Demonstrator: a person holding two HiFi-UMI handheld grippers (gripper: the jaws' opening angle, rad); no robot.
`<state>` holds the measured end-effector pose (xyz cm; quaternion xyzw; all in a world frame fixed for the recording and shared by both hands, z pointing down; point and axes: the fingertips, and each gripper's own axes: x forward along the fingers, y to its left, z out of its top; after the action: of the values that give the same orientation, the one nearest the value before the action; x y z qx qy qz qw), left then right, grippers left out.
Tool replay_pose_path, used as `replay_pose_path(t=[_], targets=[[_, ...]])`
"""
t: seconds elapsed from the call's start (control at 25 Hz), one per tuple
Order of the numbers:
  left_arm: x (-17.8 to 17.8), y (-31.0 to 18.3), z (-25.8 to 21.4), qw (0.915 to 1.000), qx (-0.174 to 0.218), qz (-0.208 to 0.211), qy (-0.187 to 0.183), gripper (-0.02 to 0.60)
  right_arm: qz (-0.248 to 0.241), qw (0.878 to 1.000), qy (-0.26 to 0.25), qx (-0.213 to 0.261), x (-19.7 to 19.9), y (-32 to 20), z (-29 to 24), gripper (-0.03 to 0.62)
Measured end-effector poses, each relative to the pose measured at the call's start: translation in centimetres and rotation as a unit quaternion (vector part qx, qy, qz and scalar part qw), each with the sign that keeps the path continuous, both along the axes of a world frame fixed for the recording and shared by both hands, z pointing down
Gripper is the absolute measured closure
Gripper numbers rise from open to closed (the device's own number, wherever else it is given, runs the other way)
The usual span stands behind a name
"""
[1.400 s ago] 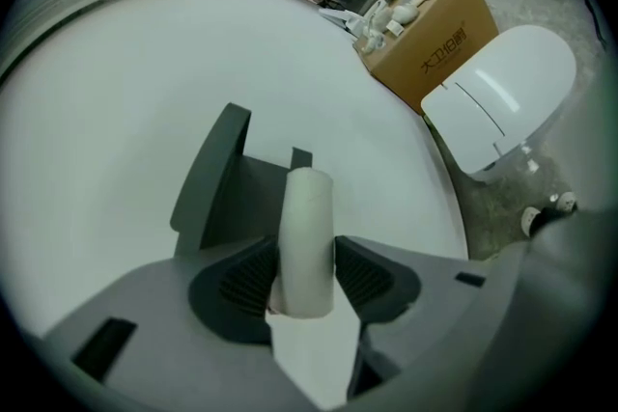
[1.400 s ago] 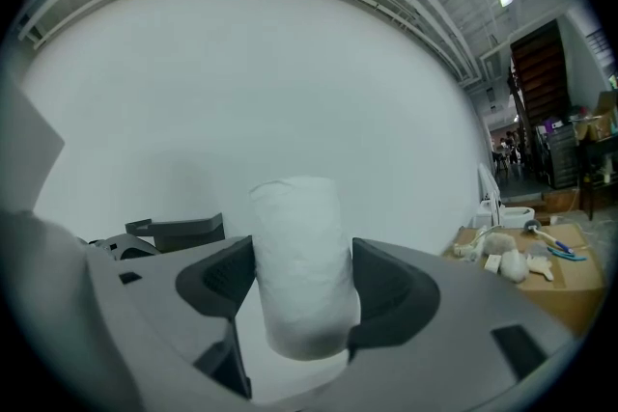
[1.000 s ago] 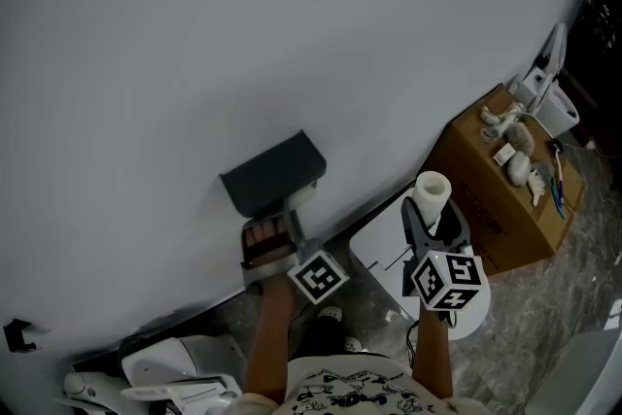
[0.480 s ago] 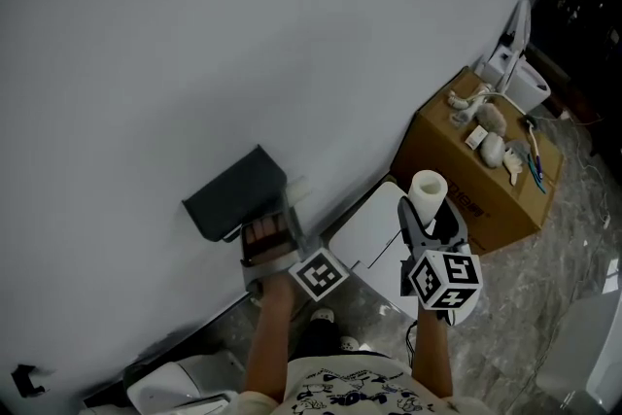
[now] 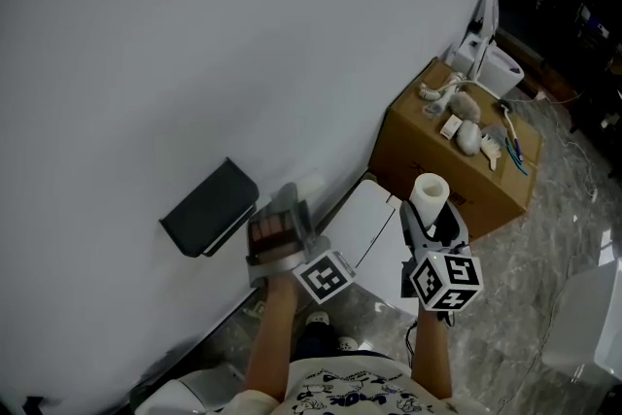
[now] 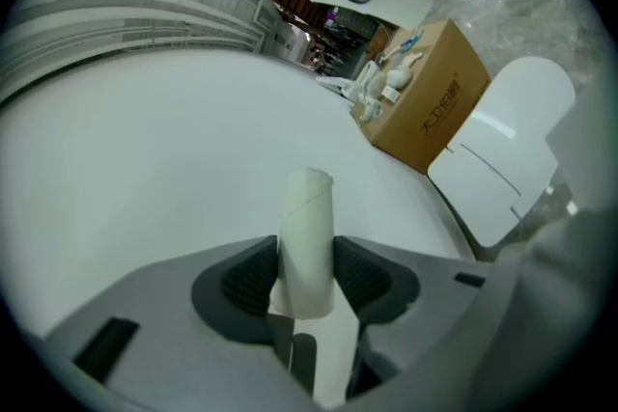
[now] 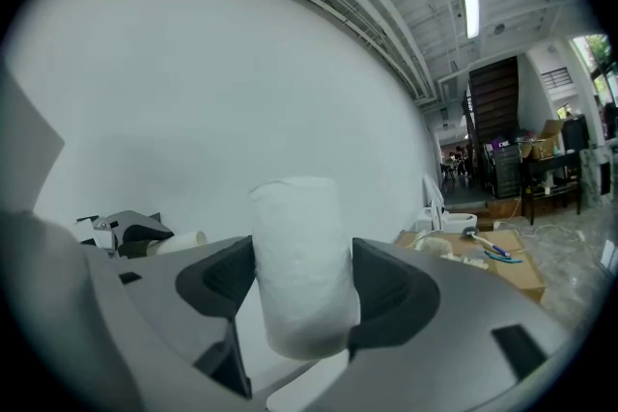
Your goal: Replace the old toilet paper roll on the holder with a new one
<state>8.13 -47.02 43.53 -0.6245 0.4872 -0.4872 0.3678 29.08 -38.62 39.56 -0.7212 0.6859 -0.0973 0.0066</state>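
A dark toilet paper holder (image 5: 208,208) is fixed low on the white wall. My left gripper (image 5: 288,206) is to the right of it and apart from it. It is shut on an empty cardboard tube (image 6: 307,236), which stands upright between the pads of the left gripper (image 6: 307,283). My right gripper (image 5: 429,230) is shut on a full white toilet paper roll (image 5: 429,193), held upright to the right of the left one. The right gripper view shows the roll (image 7: 301,260) filling the right gripper (image 7: 301,294), with the cardboard tube (image 7: 180,241) at far left.
A brown cardboard box (image 5: 428,165) with small items on top stands against the wall at right. A white toilet lid (image 5: 369,226) lies below and between the grippers. A white appliance (image 5: 483,53) stands behind the box. The floor is grey marble.
The left gripper has drawn away to the right of the holder with the cardboard tube. The head view has swung, so holder and box sit further left. The right gripper still holds the roll.
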Motion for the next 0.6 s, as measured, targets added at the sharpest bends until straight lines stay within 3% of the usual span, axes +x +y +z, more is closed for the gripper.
replay_pose_path(t=[0.16,0.36,0.44,0.6], targets=[[1.5,1.3,-1.1,0.9926,-0.017,0.032,0.116,0.399,0.001,1.0,-0.001,0.001,0.3,0.5,-0.1,0.276],[0.9,2.9,-2.1,0.9696,-0.034,0.059,0.235,0.399,-0.016,1.0,-0.002,0.002,-0.9,0.5,0.0,0.276],[0.3,3.9,-2.5,0.9483,-0.053,0.068,0.306,0.399,-0.03,1.0,-0.003,0.003,-1.7,0.5,-0.1,0.276],[-1.4,5.4,-3.8,0.8799,-0.095,0.093,0.456,0.399,-0.057,0.998,-0.002,0.003,-3.8,0.2,0.0,0.276]])
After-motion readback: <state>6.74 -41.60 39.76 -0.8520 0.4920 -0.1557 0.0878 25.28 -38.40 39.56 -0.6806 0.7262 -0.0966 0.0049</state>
